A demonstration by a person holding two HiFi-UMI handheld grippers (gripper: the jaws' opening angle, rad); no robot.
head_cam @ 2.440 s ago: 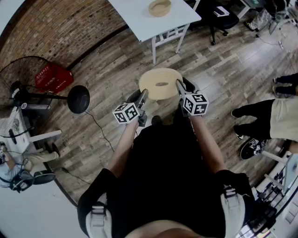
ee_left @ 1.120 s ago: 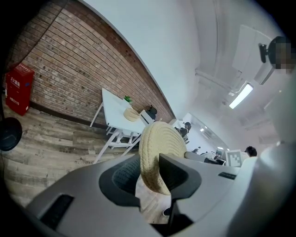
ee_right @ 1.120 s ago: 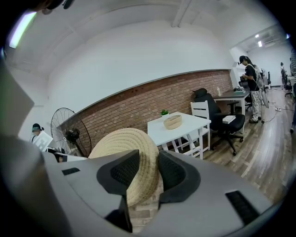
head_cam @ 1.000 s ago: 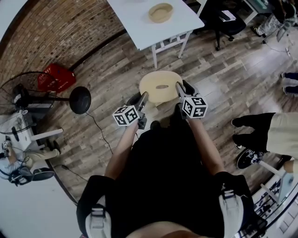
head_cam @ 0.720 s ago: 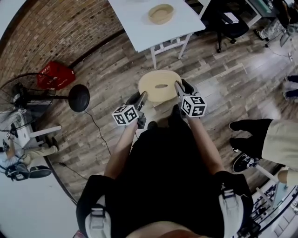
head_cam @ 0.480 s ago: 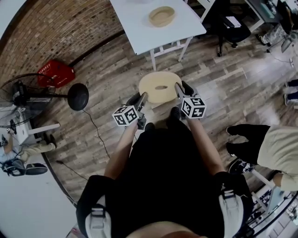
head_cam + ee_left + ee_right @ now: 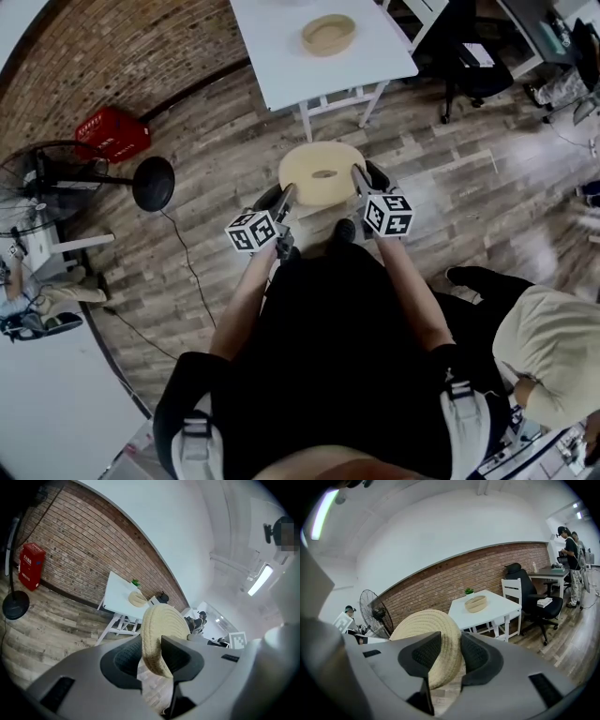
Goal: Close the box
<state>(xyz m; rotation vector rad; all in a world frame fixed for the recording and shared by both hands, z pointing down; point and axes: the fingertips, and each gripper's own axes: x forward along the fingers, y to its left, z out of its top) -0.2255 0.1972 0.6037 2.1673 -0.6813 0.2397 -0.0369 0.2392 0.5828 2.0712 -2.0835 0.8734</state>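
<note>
Your left gripper (image 7: 284, 199) has its jaws shut on the left edge of the woven lid (image 7: 322, 174). In the left gripper view the rim sits right between the two pads, pinched tight. The lid is round and lies flat across the gap between your two hands, out past the tips of both jaws (it has a little slot in the middle that runs from side to side). Your right gripper (image 7: 360, 178) pinches the right edge the same way, with the rim between its pads. The box (image 7: 328, 35) is not near. It sits on the white table (image 7: 281, 56), straight ahead of both pairs of jaws and well apart from them, open at the top. Neither hand looks nearer to it. I think both must carry the lid forward together, hold it level, and bring it right over the box before it goes down.
</note>
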